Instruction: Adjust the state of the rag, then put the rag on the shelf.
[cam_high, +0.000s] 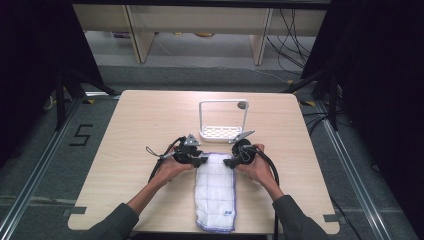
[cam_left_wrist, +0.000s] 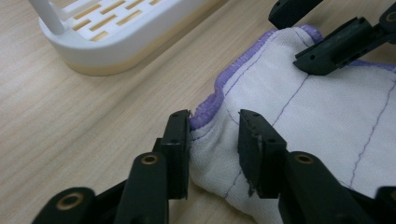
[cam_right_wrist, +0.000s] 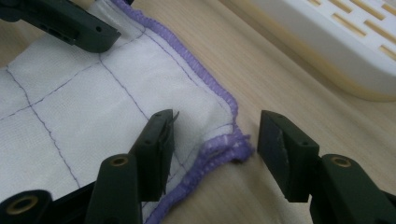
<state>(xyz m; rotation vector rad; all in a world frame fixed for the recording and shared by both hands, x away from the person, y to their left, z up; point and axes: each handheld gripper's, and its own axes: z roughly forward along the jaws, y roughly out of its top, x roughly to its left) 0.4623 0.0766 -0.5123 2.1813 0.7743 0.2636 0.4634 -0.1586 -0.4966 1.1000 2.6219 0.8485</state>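
- Count: two claws, one cloth, one white rack, one table (cam_high: 140, 125).
- Left claw (cam_high: 200, 161), high view: at the far-left corner of the cloth (cam_high: 216, 192), held in the person's left hand (cam_high: 172, 167).
- Left claw (cam_left_wrist: 214, 140), own view: the jaws straddle that corner, with bunched fabric and purple hem between them. One jaw lies against the hem; the other sits on the fabric. No earlier look to compare; whether the pads truly pinch is not clear, so the grip cannot be told.
- Cloth: white, quilted with a thin purple grid and purple edging, folded into a long strip. Its long axis runs from the person's table edge away toward the rack; the far short end lies between the two claws, and a small blue label sits at the near right corner.
- Rack (cam_high: 223, 131): white, slotted base with an upright frame, just beyond the cloth's far end, apart from it.
- Right claw (cam_high: 231, 161): at the far-right corner.
- Right claw (cam_right_wrist: 215, 144), own view: released; the jaws stand wide, one resting on the fabric, the other clear of the frayed corner.
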